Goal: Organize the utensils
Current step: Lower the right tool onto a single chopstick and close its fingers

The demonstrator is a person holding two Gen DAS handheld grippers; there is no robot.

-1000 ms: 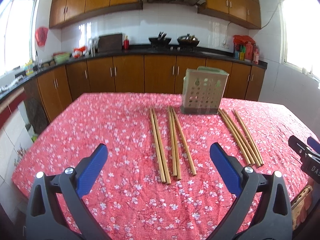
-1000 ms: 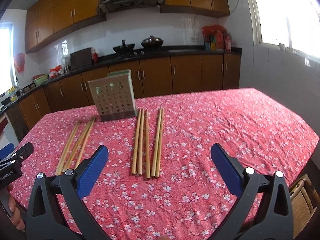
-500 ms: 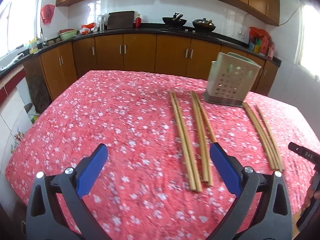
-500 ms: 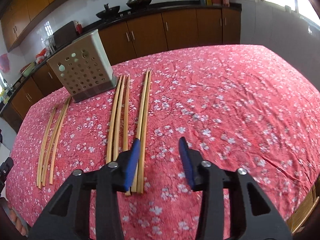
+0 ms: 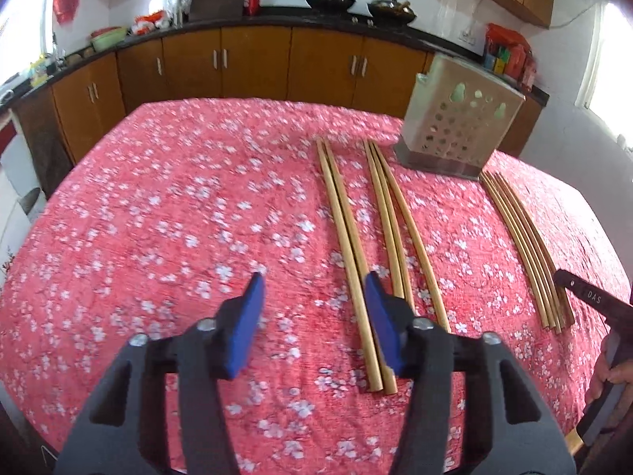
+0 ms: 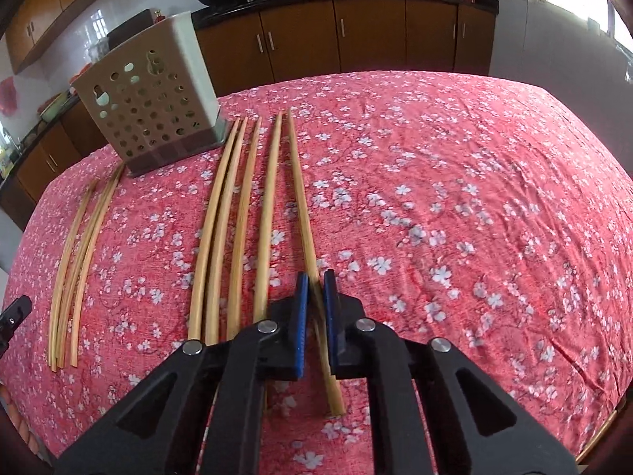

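A perforated beige utensil holder (image 5: 455,126) (image 6: 150,103) stands at the far side of the red floral table. Wooden chopsticks lie in rows on both sides of it. My right gripper (image 6: 314,277) is shut on the rightmost chopstick (image 6: 300,198), near its close end, with the blue pads pressing both sides. My left gripper (image 5: 313,281) hovers low over the cloth and its jaws are closing. Nothing is pressed between its pads. A pair of chopsticks (image 5: 340,217) runs just under its right finger. Three more chopsticks (image 5: 391,229) lie to the right of that pair.
Several chopsticks (image 5: 526,245) lie at the right of the left wrist view, with the right gripper's black body (image 5: 585,297) and a hand (image 5: 609,376) beside them. Another bundle (image 6: 79,257) lies left in the right wrist view. Kitchen cabinets and a counter stand behind the table.
Both grippers dropped lower and closer to the table. The right jaws went from wide open to shut on the rightmost chopstick. The left jaws narrowed from wide open to about half.
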